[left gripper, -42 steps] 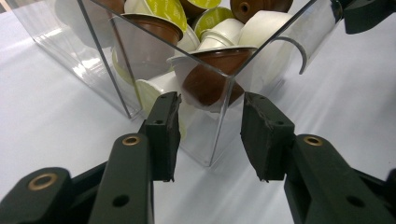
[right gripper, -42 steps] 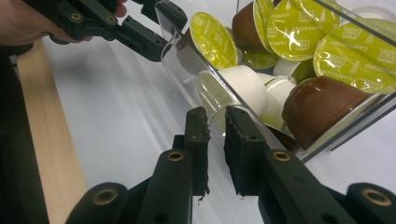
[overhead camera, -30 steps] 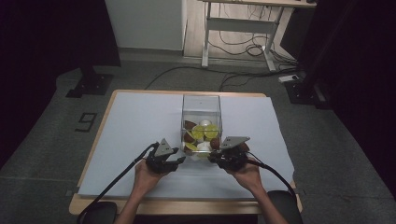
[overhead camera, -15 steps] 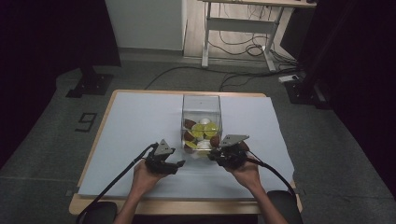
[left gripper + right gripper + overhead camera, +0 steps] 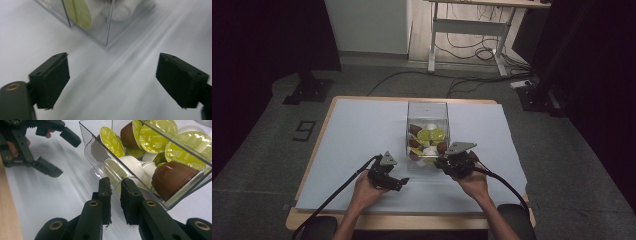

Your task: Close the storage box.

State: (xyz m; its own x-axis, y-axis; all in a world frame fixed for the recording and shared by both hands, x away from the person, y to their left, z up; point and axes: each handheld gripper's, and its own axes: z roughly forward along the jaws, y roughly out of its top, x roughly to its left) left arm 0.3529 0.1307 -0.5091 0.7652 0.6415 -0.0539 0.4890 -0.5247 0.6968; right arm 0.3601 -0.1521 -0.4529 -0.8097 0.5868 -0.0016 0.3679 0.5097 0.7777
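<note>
1. The right gripper [image 5: 115, 192] has its jaws drawn nearly together, pinching the near wall of the clear box [image 5: 100, 155]; the rim of that wall sits in the narrow gap between the two pads.
2. Just past those jaws, inside the box, lie coffee capsules: a white capsule [image 5: 131, 167] straight ahead, a brown capsule [image 5: 172, 178] to its right, and green-lidded capsules [image 5: 112, 141] farther back.
3. The left gripper [image 5: 112, 75] is spread wide with nothing between its jaws; only the white table cover [image 5: 105, 95] lies under the gap.
4. Ahead of the left gripper's jaws, apart from them, stands a corner of the box [image 5: 107, 37], with a green lid pressed against the wall inside.
5. In the high view the left gripper [image 5: 387, 175] rests on the cover to the near left of the box [image 5: 427, 112], while the right gripper [image 5: 452, 162] meets the box's near right corner.
</note>
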